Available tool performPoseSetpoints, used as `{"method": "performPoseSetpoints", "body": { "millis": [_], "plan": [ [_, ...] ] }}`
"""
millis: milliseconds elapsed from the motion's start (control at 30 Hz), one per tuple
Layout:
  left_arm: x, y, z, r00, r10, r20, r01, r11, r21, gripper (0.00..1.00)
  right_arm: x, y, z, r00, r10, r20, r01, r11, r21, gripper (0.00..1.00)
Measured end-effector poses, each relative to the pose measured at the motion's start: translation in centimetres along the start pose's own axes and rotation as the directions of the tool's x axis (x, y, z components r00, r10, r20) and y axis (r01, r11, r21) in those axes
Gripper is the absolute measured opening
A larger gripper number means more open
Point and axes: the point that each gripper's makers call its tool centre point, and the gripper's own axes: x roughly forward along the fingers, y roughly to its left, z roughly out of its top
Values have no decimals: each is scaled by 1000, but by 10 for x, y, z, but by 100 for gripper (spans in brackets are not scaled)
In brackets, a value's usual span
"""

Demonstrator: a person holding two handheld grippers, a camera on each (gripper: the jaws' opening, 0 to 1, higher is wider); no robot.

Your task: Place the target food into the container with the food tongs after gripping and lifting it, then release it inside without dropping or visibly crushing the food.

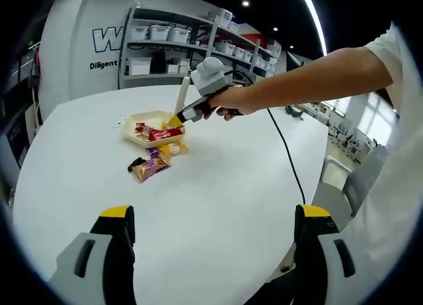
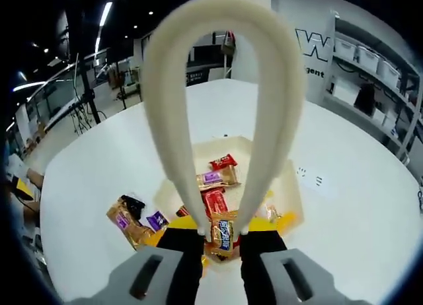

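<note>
Inside the tray (image 2: 291,186), snack packets (image 2: 215,179); right tool (image 2: 221,234) clamps tongs (image 2: 218,87); left tool (image 1: 215,219) wide.

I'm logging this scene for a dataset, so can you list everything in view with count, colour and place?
table: one, white, round, under everything
container: one, cream tray, mid-table
wrapped snacks in the container: several, red, gold, purple
wrapped snacks beside the container: a few, gold, purple, black, on the table
food tongs: one, cream, held in the right gripper, tips over the container
shelving: white bins, background
left gripper: open, above the table
right gripper: shut on the tongs
person's arm: holding the right gripper
</note>
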Motion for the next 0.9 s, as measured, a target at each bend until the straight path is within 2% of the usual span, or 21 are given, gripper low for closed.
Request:
{"method": "performPoseSetpoints", "body": {
  "millis": [300,667,900],
  "plan": [
    [2,1,-2,1000,6,-2,-6,1000,-15,99,13,-6,-10,1000,-2,-25,2,1000,1,15],
    [3,9,-1,1000,23,-4,-23,999,-25,99,25,-15,-5,1000,-14,-13,14,1000,9,17],
    [3,12,1,1000,28,-3,-28,999,-28,99,20,-18,1,1000,-24,16,24,999,29,18]
  ]
}}
